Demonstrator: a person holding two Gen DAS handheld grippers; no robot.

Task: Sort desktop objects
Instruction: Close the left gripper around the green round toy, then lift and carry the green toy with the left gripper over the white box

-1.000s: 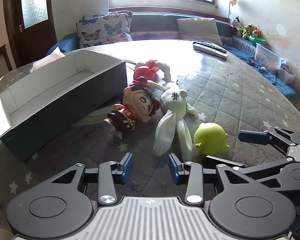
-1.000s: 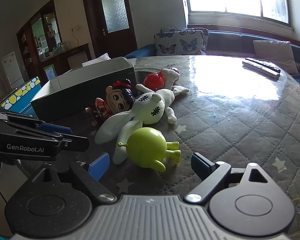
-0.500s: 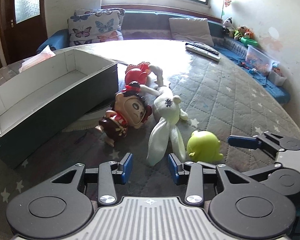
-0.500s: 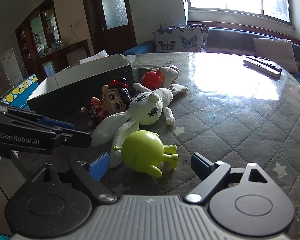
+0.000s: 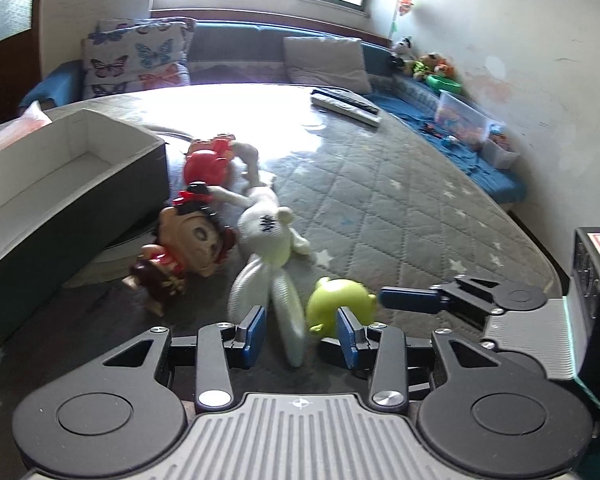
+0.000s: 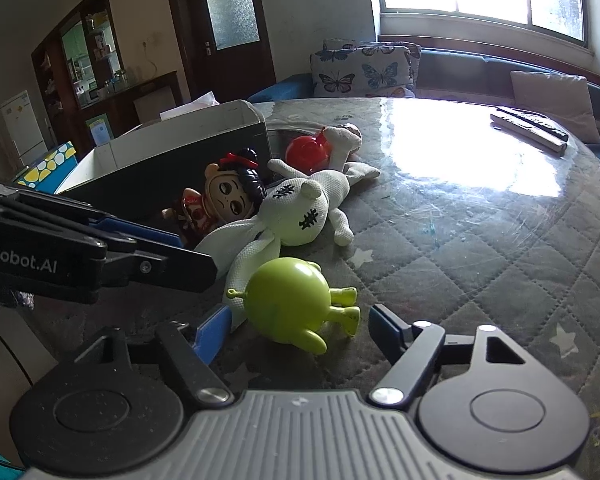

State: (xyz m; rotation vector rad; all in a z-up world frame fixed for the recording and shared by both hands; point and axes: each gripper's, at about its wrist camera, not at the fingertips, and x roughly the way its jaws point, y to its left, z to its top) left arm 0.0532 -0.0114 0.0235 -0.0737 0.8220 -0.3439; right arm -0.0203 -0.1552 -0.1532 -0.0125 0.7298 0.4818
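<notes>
A round table with a grey quilted, star-printed cover stands in a sunlit room, a cushioned bench under the window behind it.

Left wrist view: the left tongs hover low over the cover with their blue pads apart and nothing pressed between them. One long ear of the white rabbit doll runs down into the gap between the pads. The green toy lies just ahead of the right-hand pad. Ahead and to the left lies the big-headed doll, with a red toy further off beyond it. The open box, white inside and dark outside, sits far to the left. Two remote controls lie well ahead to the right. The right tongs reach in from the right edge.

Right wrist view: the right tongs are closing, and the green toy lies between their fingers; the pads do not yet press it. The rabbit doll lies just beyond it, the big-headed doll and the box ahead to the left. The left tongs cross in from the left.
</notes>
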